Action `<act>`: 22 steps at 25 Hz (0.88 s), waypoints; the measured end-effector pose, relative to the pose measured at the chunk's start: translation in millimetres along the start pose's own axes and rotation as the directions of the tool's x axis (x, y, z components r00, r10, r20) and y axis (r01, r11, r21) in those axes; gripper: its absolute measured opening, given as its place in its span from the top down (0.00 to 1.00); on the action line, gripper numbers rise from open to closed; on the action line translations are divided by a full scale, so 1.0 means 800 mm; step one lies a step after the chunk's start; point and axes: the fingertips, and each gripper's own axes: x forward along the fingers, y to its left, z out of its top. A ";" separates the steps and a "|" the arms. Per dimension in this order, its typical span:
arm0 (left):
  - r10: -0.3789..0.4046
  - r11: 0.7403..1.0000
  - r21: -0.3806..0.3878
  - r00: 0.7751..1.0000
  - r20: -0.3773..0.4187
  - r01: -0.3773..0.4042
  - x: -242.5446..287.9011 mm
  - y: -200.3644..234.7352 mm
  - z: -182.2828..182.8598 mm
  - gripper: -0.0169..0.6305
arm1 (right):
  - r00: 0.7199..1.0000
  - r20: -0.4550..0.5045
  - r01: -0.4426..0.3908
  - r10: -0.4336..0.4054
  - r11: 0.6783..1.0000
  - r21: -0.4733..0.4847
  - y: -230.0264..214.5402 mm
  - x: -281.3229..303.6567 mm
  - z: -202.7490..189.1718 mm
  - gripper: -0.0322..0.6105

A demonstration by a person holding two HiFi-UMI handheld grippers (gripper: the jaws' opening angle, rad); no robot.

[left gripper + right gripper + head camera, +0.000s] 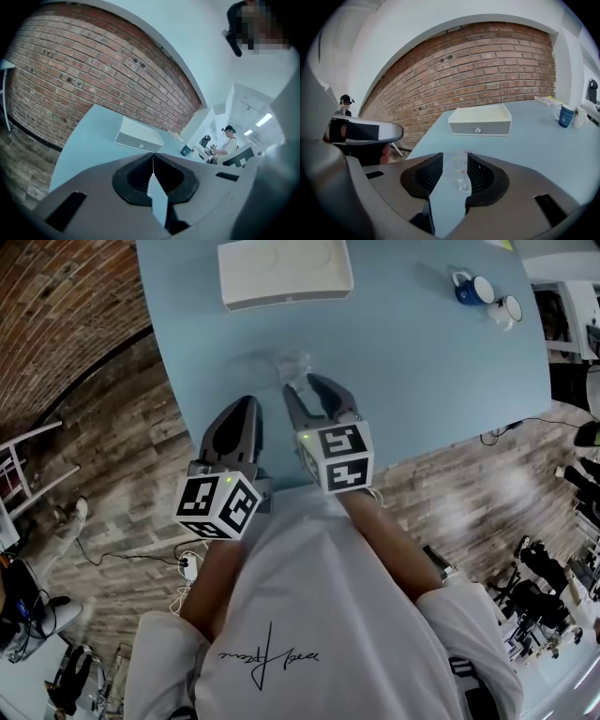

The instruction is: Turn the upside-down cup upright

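Observation:
A small clear cup (292, 366) stands on the light-blue table (422, 381) close to its near edge; I cannot tell which way up it is. My right gripper (305, 385) is open right behind it, its tips reaching either side of the cup. In the right gripper view the cup (459, 174) shows in the gap between the black pads (480, 176), which do not press on it. My left gripper (251, 401) lies to the left of the cup, shut with nothing in it. In the left gripper view the left gripper (153, 155) has its jaws meeting in a thin line.
A white box with a small drawer knob (284, 273) sits at the far middle of the table. A blue mug (466, 289) and a white mug (504, 309) stand at the far right. A brick wall runs on the left; wood floor lies beside the table edge.

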 end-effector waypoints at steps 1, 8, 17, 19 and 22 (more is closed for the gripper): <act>0.000 1.000 -0.001 1.000 -0.001 0.000 0.000 0.001 0.000 0.96 | 1.000 -0.002 0.011 -0.011 1.000 -0.007 -0.002 0.001 -0.001 0.74; 0.016 1.000 -0.027 1.000 -0.006 -0.016 -0.001 0.011 -0.001 0.96 | 0.998 -0.028 0.051 -0.051 0.999 -0.004 -0.008 0.010 -0.004 0.68; 0.056 0.997 -0.059 0.998 0.002 -0.056 -0.009 0.028 -0.006 0.96 | 0.993 -0.053 0.099 -0.101 0.994 -0.047 -0.011 0.023 -0.009 0.63; 0.058 0.997 -0.056 0.998 0.008 -0.057 -0.010 0.029 -0.005 0.96 | 0.992 -0.062 0.105 -0.109 0.993 -0.052 -0.011 0.027 -0.011 0.63; 0.064 0.996 -0.059 0.998 0.013 -0.063 -0.009 0.030 -0.003 0.96 | 0.989 -0.073 0.125 -0.129 0.990 -0.059 -0.017 0.029 -0.014 0.61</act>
